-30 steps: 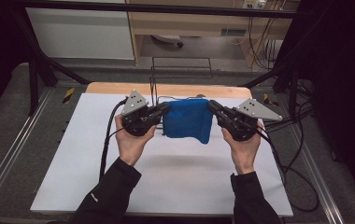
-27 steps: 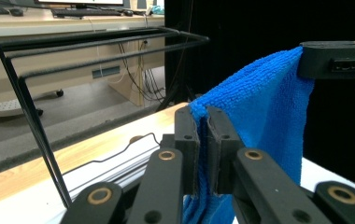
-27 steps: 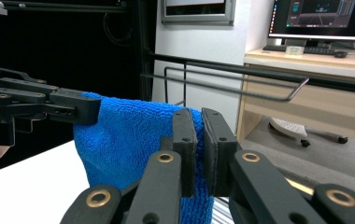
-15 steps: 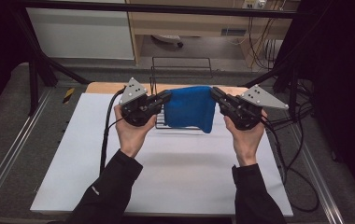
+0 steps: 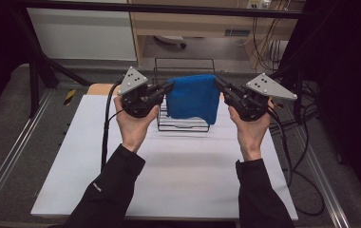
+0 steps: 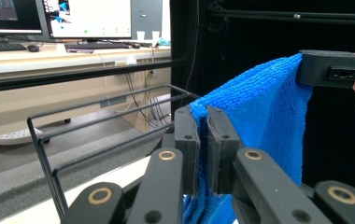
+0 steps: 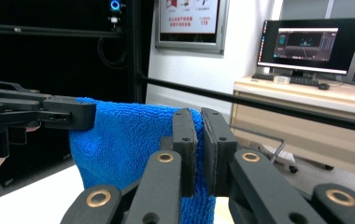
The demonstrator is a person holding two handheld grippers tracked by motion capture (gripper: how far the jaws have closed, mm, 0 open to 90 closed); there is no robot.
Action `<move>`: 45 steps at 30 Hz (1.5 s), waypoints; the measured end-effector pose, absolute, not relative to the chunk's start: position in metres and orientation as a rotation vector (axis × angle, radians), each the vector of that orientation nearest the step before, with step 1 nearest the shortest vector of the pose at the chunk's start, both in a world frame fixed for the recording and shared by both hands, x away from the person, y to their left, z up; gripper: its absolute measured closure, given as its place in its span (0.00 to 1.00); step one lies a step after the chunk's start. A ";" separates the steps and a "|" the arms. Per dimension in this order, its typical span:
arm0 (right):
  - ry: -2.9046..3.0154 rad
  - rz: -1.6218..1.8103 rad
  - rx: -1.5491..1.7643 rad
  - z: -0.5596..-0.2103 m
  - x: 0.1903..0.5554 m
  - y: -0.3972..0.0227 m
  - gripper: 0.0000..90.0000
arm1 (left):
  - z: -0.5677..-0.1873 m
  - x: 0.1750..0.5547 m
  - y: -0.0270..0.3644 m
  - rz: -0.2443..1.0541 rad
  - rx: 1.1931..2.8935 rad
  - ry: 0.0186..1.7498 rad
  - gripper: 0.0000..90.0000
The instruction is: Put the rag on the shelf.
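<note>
High view: the fuzzy blue cloth towel (image 5: 191,97) hangs in the air over the black wire rack (image 5: 184,124) on the white counter (image 5: 169,175), pinched by both tools

Left gripper view: the left tool (image 6: 202,140) is clamped on a thin corner, so it may slip out

Right gripper view: the right tool (image 7: 199,140) is clamped on the other corner; a pull could drop it beside the rack

The blue cloth (image 5: 192,97) pinched in my left claw (image 5: 169,87) and my right claw (image 5: 218,83) is a nubby terry weave, soft and matt, its loops plain to see up close (image 6: 264,107). My claws' jaws look like matt black plastic, faintly grainy, with brass-coloured rings at the pivots. Each claw carries a flat grey plate (image 5: 133,80) of dull finish, dotted with small pale studs. The rack (image 5: 183,124) behind the cloth is thin wire coated in black, with a slight sheen. The table (image 5: 178,171) has a smooth, matt white top, and a strip of light wood shows at its far edge.
</note>
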State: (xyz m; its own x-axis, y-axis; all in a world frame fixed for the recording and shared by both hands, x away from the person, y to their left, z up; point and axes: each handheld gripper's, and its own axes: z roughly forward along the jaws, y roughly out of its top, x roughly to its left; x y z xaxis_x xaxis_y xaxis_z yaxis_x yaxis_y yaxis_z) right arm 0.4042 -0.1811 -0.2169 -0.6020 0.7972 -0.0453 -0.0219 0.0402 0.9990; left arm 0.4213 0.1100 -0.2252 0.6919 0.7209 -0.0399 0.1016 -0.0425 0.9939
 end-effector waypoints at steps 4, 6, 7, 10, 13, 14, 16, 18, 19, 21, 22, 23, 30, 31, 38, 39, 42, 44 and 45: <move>1.664 1.647 0.784 -0.211 0.407 -0.180 0.95 | -0.220 0.424 0.110 0.580 1.541 0.699 0.93; 1.658 1.651 0.779 -0.209 0.409 -0.179 0.95 | -0.218 0.426 0.111 0.583 1.536 0.696 0.93; 1.657 1.653 0.778 -0.208 0.410 -0.179 0.95 | -0.217 0.427 0.111 0.585 1.533 0.692 0.93; 1.650 1.657 0.779 -0.204 0.412 -0.179 0.95 | -0.212 0.431 0.112 0.582 1.518 0.691 0.93; 1.642 1.661 0.780 -0.200 0.415 -0.179 0.95 | -0.206 0.433 0.113 0.593 1.513 0.684 0.93; 1.639 1.662 0.777 -0.198 0.416 -0.179 0.95 | -0.204 0.434 0.113 0.599 1.516 0.681 0.93; 1.636 1.664 0.777 -0.195 0.418 -0.178 0.95 | -0.200 0.436 0.114 0.608 1.512 0.678 0.94; 1.638 1.660 0.771 -0.191 0.421 -0.176 0.95 | -0.197 0.439 0.115 0.612 1.507 0.678 0.94; 1.638 1.659 0.771 -0.189 0.422 -0.175 0.95 | -0.195 0.440 0.116 0.612 1.504 0.678 0.94; 1.637 1.653 0.763 -0.186 0.425 -0.174 0.95 | -0.192 0.443 0.118 0.613 1.499 0.678 0.94; 1.637 1.652 0.760 -0.184 0.427 -0.173 0.95 | -0.191 0.444 0.119 0.615 1.496 0.676 0.94; 1.638 1.649 0.759 -0.182 0.428 -0.172 0.95 | -0.189 0.446 0.120 0.616 1.493 0.675 0.94; 1.639 1.638 0.739 -0.171 0.435 -0.166 0.95 | -0.175 0.453 0.126 0.630 1.475 0.678 0.94; 1.639 1.636 0.735 -0.168 0.437 -0.166 0.95 | -0.173 0.454 0.126 0.631 1.474 0.680 0.94; 1.627 1.630 0.735 -0.157 0.447 -0.164 0.95 | -0.163 0.462 0.125 0.637 1.460 0.682 0.94; 1.624 1.632 0.736 -0.156 0.449 -0.164 0.95 | -0.162 0.463 0.126 0.646 1.457 0.680 0.94; 1.622 1.638 0.733 -0.154 0.452 -0.165 0.95 | -0.160 0.466 0.126 0.631 1.449 0.677 0.94; 1.616 1.648 0.728 -0.153 0.454 -0.165 0.95 | -0.159 0.467 0.126 0.636 1.439 0.672 0.94; 1.613 1.655 0.729 -0.153 0.454 -0.165 0.95 | -0.159 0.468 0.126 0.638 1.433 0.670 0.94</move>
